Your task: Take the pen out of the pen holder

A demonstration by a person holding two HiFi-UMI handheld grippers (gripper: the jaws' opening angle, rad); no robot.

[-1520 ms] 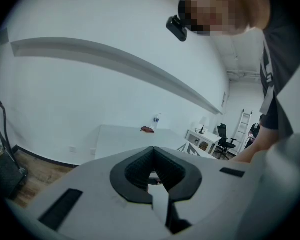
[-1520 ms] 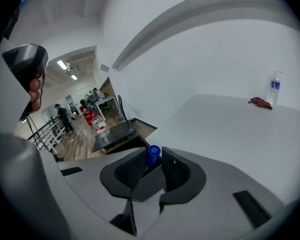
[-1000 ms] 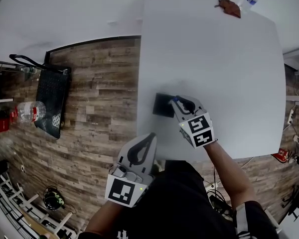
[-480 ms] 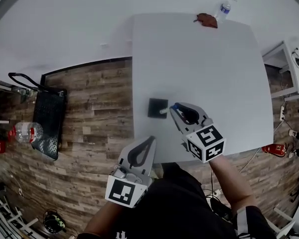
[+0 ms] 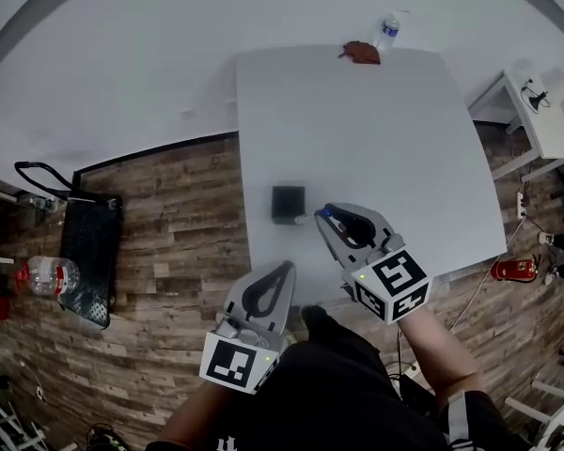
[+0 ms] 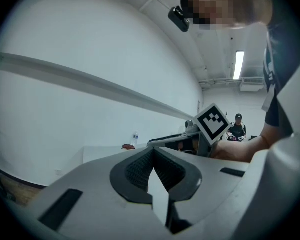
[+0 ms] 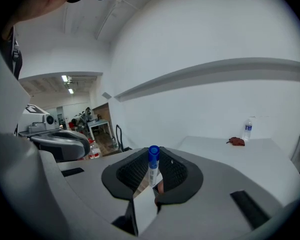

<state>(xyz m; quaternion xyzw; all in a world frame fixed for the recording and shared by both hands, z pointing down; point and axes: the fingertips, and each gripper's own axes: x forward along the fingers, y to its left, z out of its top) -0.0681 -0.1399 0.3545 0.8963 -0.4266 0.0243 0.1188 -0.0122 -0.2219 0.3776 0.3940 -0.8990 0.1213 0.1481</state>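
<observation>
The black square pen holder [image 5: 288,204] stands near the table's left front edge. Just to its right, my right gripper [image 5: 321,217] is shut on a white pen with a blue cap [image 5: 325,212]. In the right gripper view the pen [image 7: 153,168] stands upright between the ribbed pads, its cap sticking out above them. The pen is clear of the holder. My left gripper [image 5: 284,269] is shut with nothing in it, held low off the table's front edge, and its jaws meet in the left gripper view [image 6: 154,156].
The white table [image 5: 385,139] carries a water bottle [image 5: 387,28] and a brown object [image 5: 361,53] at its far edge. On the wooden floor to the left lie a black bag [image 5: 89,242] and a plastic bottle [image 5: 42,275]. A white side table [image 5: 536,111] stands at the right.
My right gripper has come away from the holder's top to the right and towards me, with the pen in it. The head view has pulled back. The left gripper has held still.
</observation>
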